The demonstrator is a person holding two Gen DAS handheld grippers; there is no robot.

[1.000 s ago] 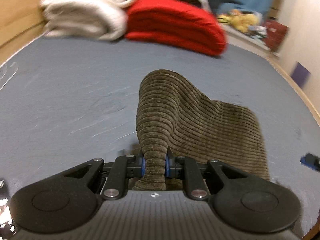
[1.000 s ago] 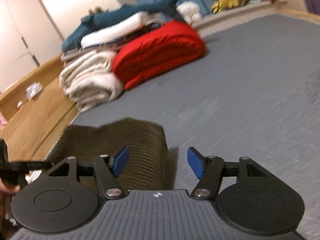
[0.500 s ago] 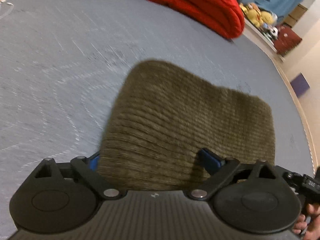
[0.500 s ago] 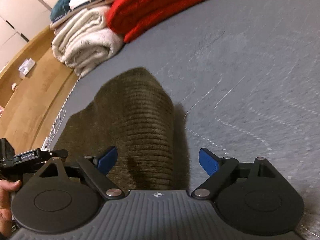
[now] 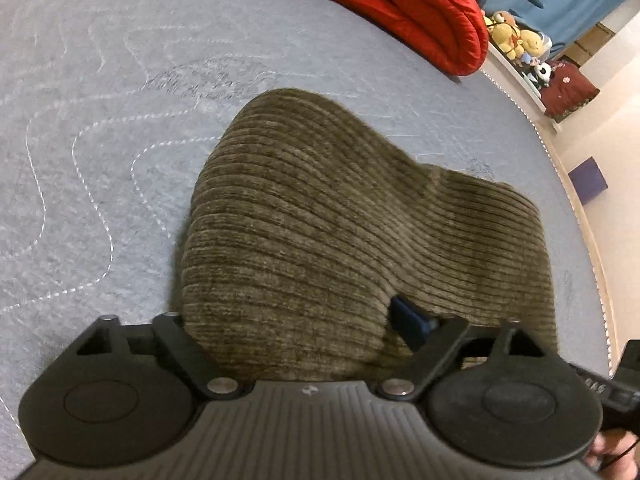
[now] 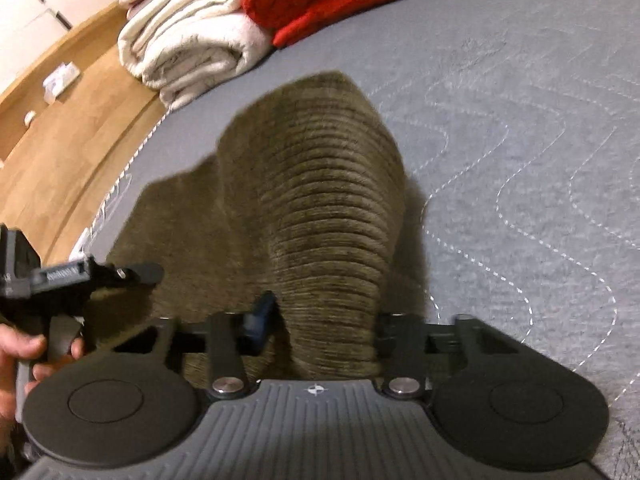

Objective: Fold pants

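Observation:
Olive-brown corduroy pants point(image 5: 340, 216) lie folded on the grey quilted mattress point(image 5: 80, 120). My left gripper point(image 5: 292, 316) sits low over their near edge, its jaws wide and closing. A hump of cloth fills the gap; one blue pad point(image 5: 408, 320) shows and the other is hidden behind the fabric. In the right wrist view the pants point(image 6: 320, 184) rise in a gathered ridge. My right gripper point(image 6: 324, 316) is closing on that ridge, and its blue pad point(image 6: 260, 316) presses the cloth. A hand point(image 6: 24, 352) holds the left gripper point(image 6: 60, 280) beside it.
A folded red blanket point(image 5: 400, 8) and a rolled cream blanket point(image 6: 192, 36) lie at the mattress's far end. Wooden boards point(image 6: 80, 120) run along one side. Plush toys point(image 5: 516, 36), a dark red box point(image 5: 568, 88) and a purple box point(image 5: 588, 174) stand beyond the other edge.
My left gripper let go of the pinched cloth, opened wide and sank onto the pants. My right gripper moved over the fold and narrowed from open to gripping it.

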